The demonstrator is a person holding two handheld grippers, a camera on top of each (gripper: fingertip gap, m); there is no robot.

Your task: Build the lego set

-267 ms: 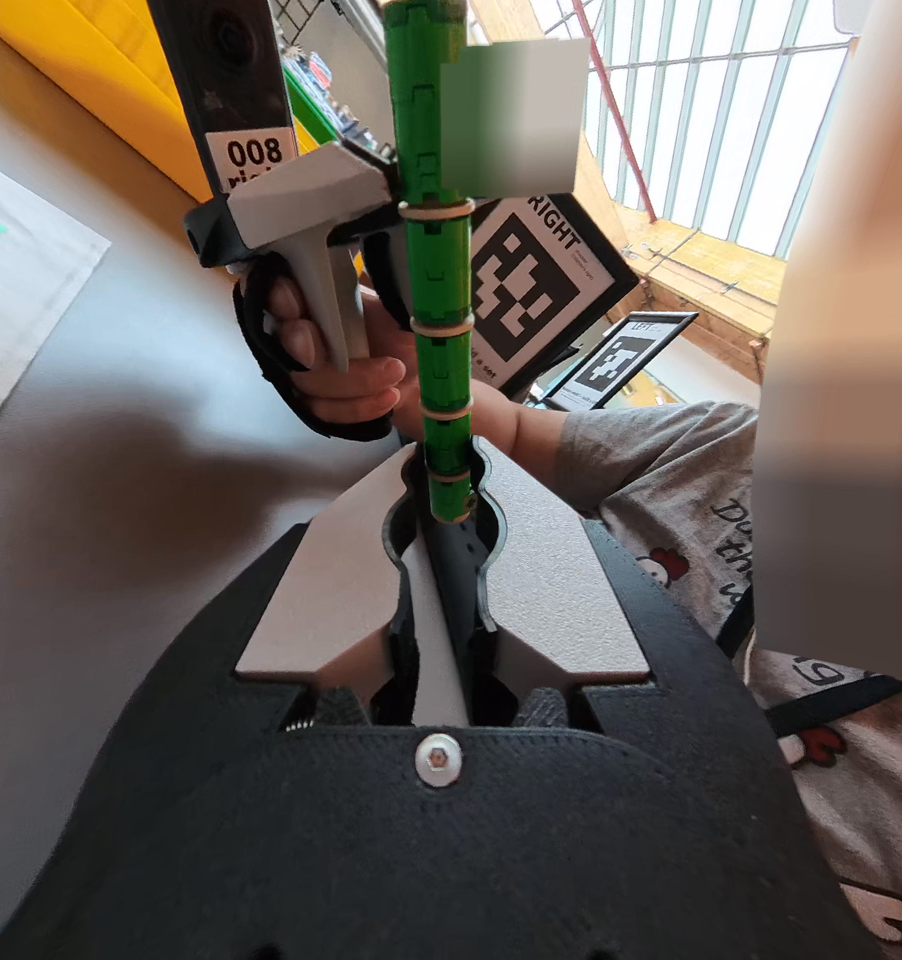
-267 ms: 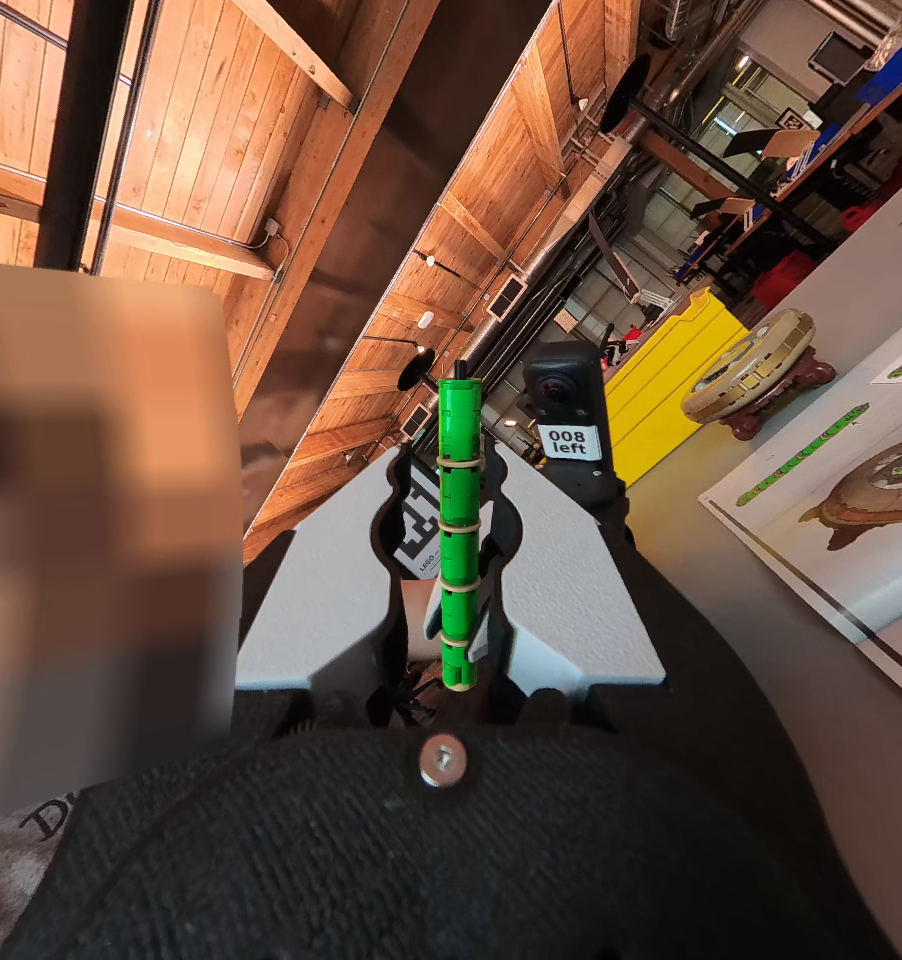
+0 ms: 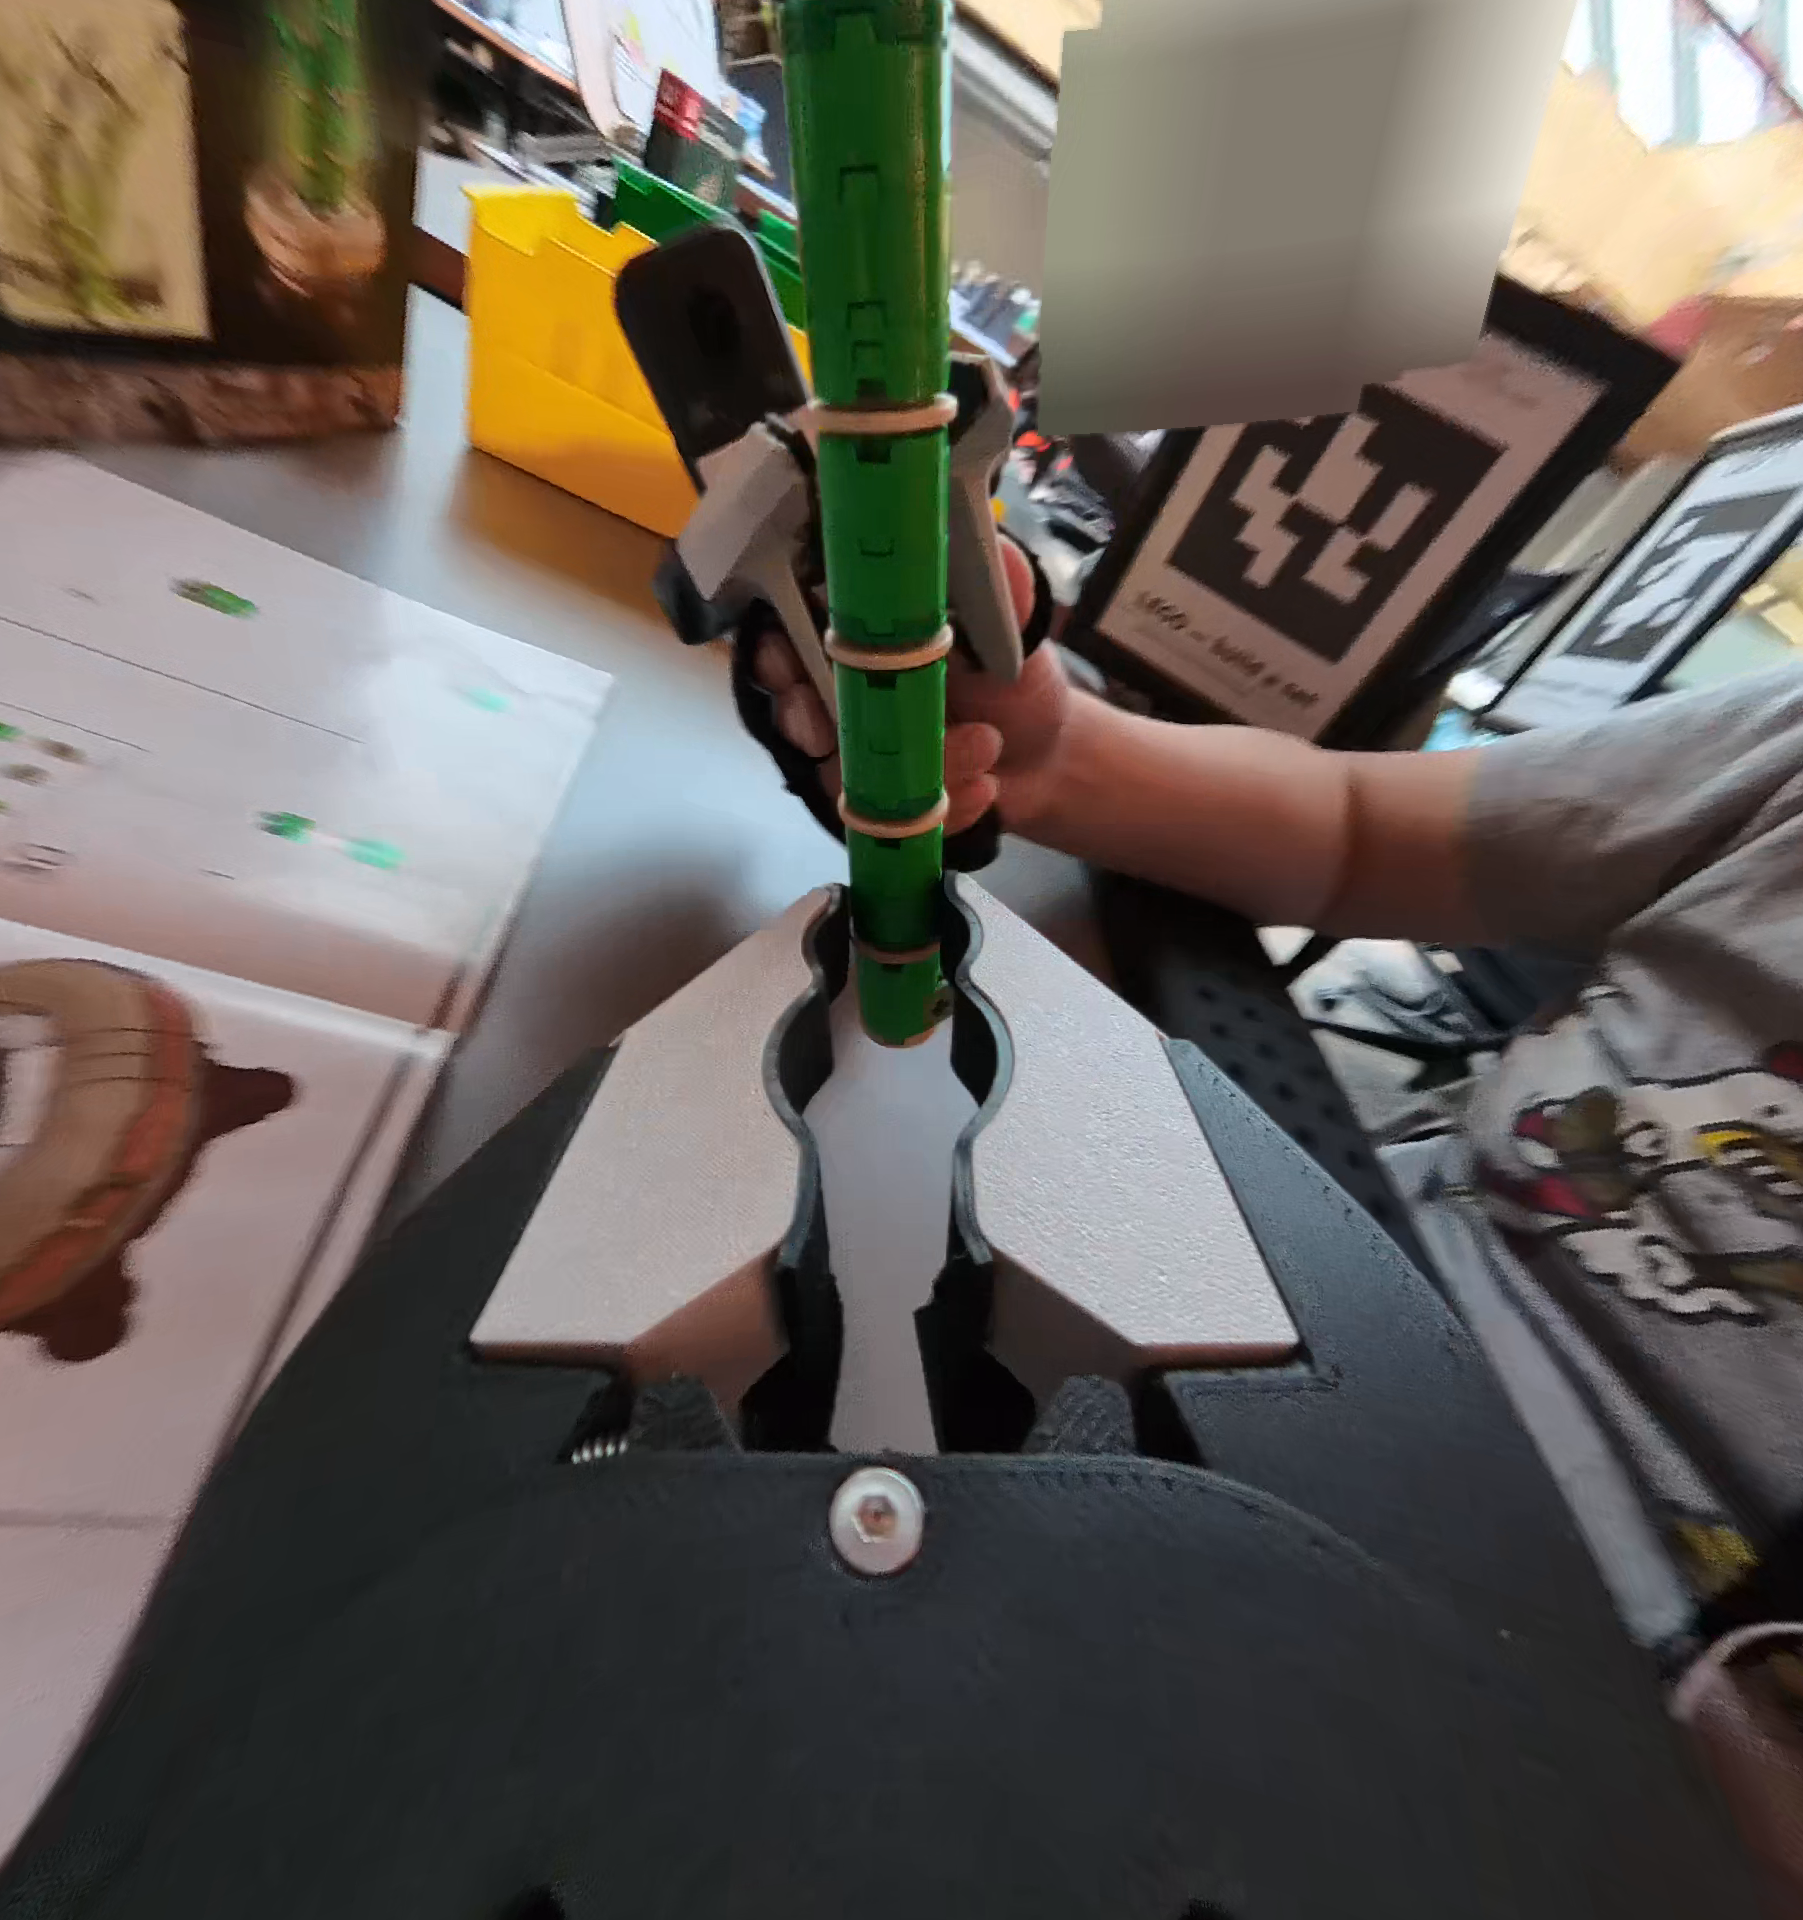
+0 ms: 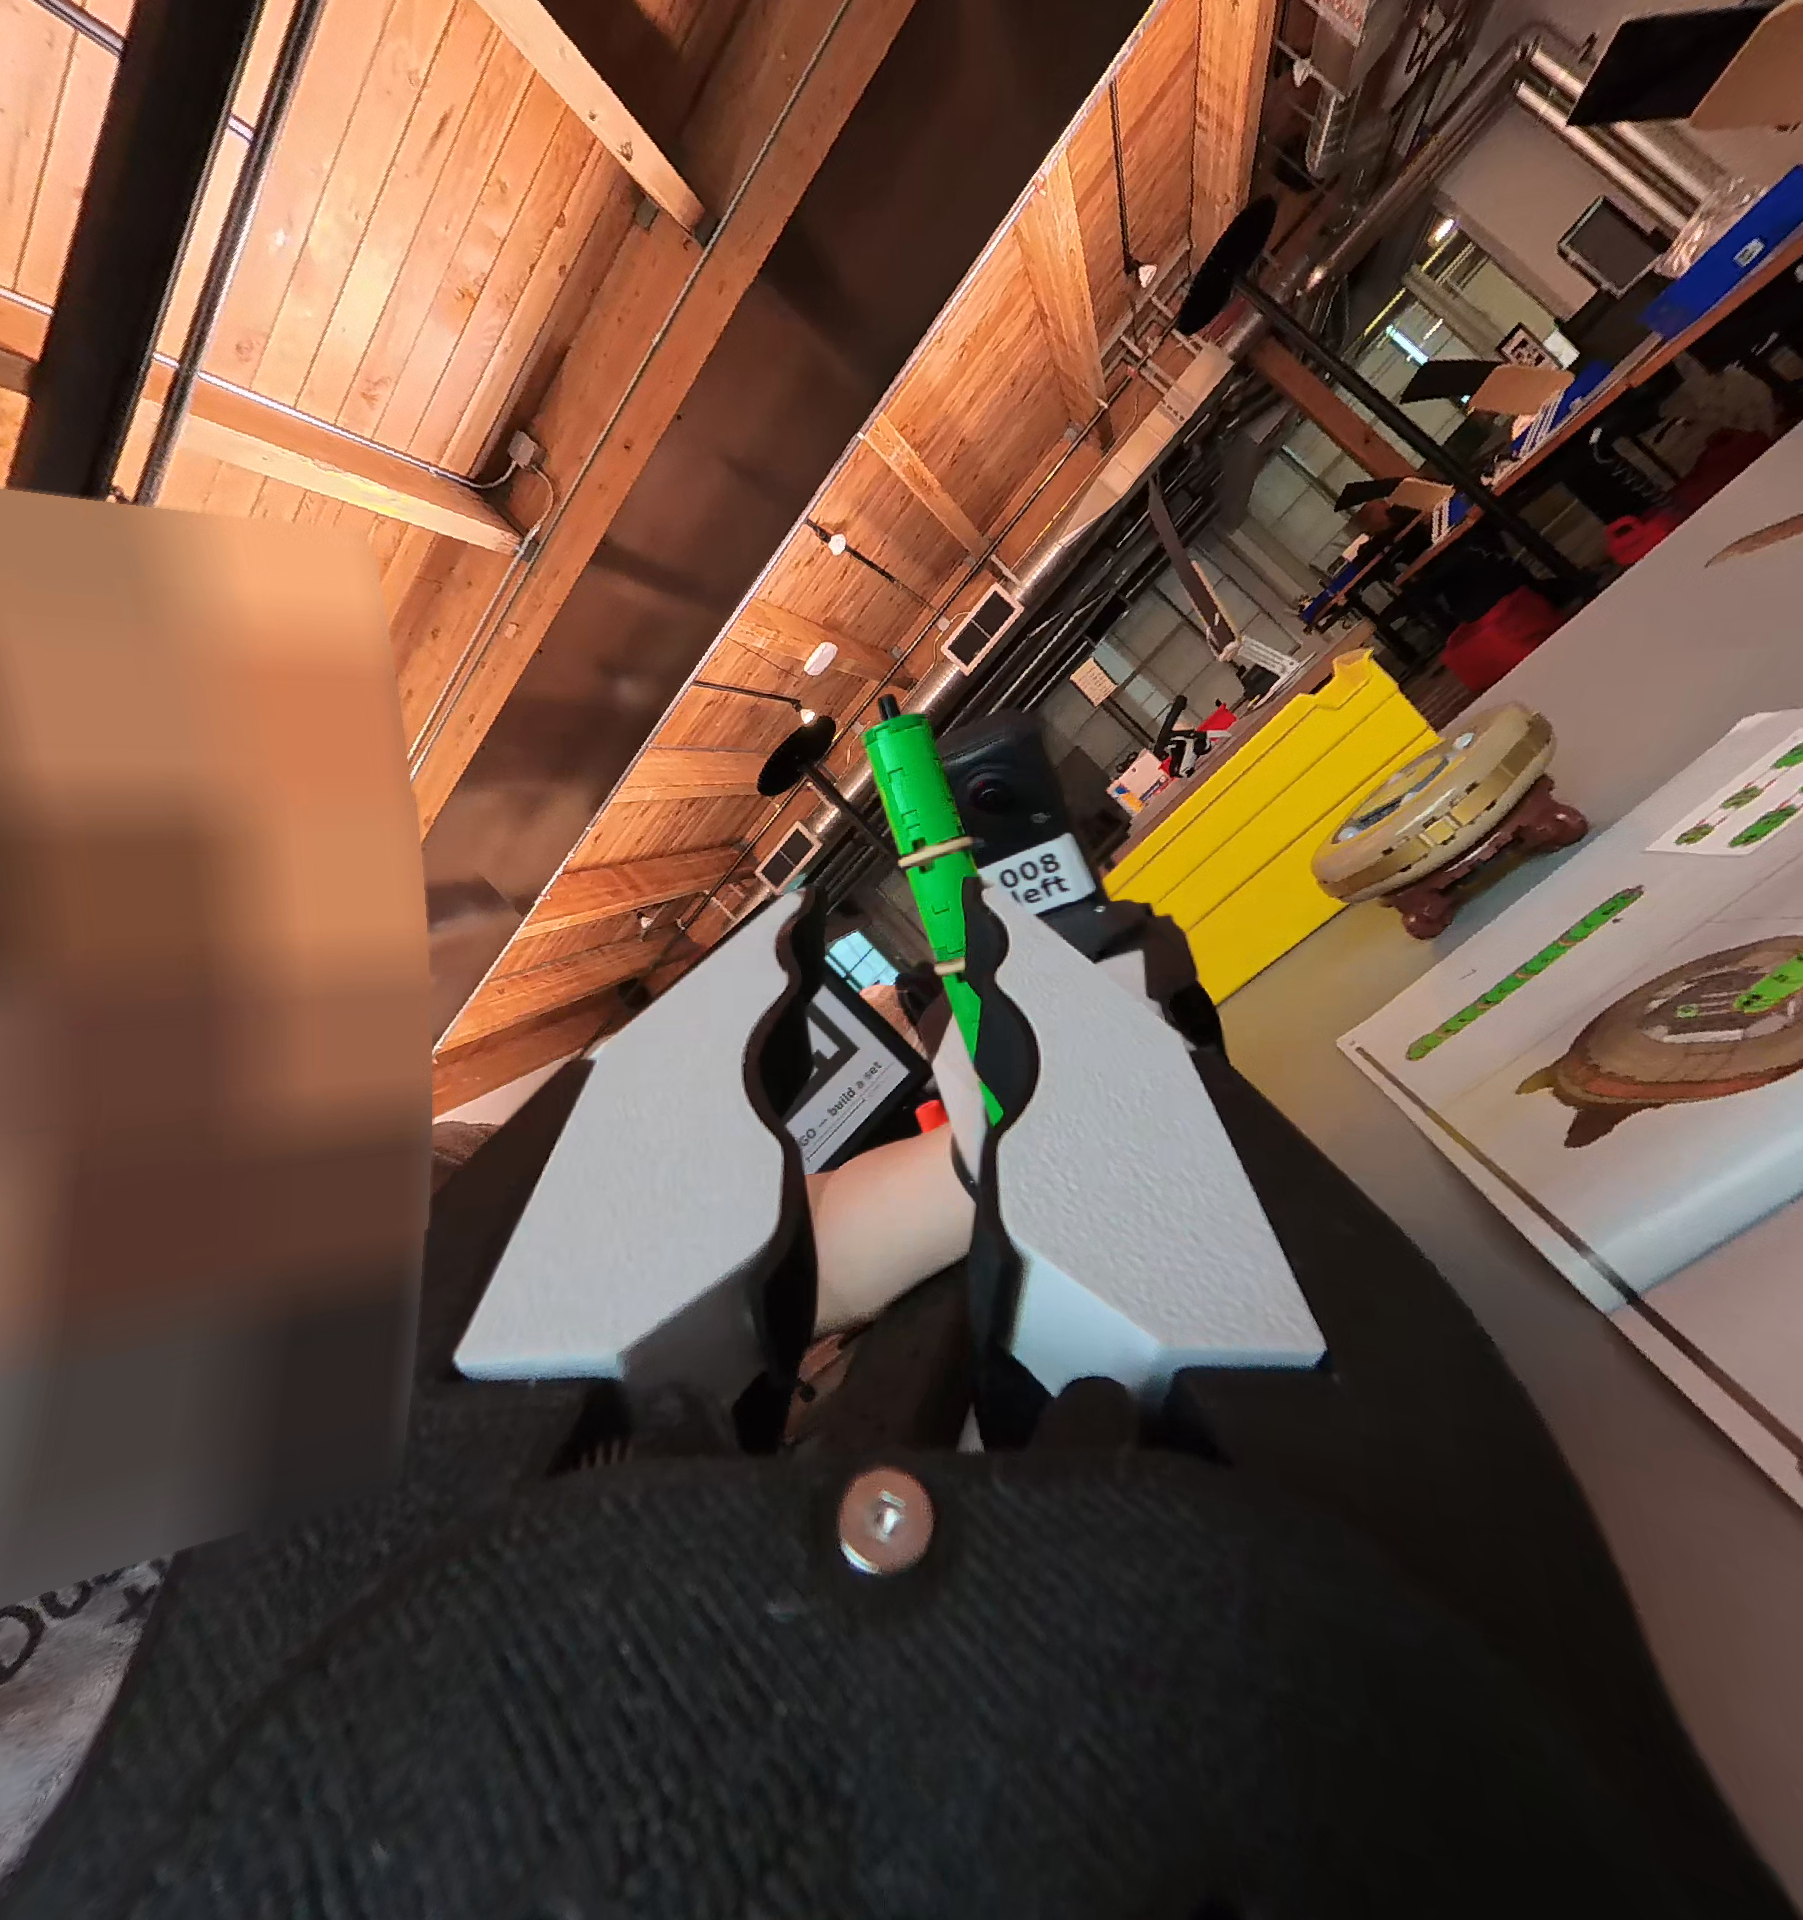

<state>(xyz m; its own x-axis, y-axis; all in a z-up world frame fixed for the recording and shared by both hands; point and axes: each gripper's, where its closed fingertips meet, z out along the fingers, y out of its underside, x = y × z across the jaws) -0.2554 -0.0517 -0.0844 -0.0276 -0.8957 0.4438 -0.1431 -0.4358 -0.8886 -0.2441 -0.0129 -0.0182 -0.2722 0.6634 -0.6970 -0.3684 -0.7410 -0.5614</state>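
A long green Lego stalk (image 3: 881, 571) with tan rings stands upright in the air. My left gripper (image 3: 895, 914) is shut on its lower end. My right gripper (image 3: 876, 499) shows farther up the stalk in the left wrist view, a finger on each side and apart from it. In the right wrist view the right gripper (image 4: 892, 914) is open. There the stalk (image 4: 918, 821) leans past the inside of the right finger (image 4: 1084, 1091), and its lower part is hidden behind that finger.
An open instruction booklet (image 3: 253, 727) lies on the grey table, also seen in the right wrist view (image 4: 1655, 1143). A round gold and brown Lego base (image 4: 1437, 810) and a yellow bin (image 4: 1281, 821) stand behind it. Marker boards (image 3: 1323, 540) and the person's arm (image 3: 1240, 810) are to the right. The left gripper's tips are roughly 8 centimetres from the right gripper's.
My right gripper has opened and let go of the stalk. The left gripper still holds the stalk and has tilted down toward the table, so the booklet now shows.
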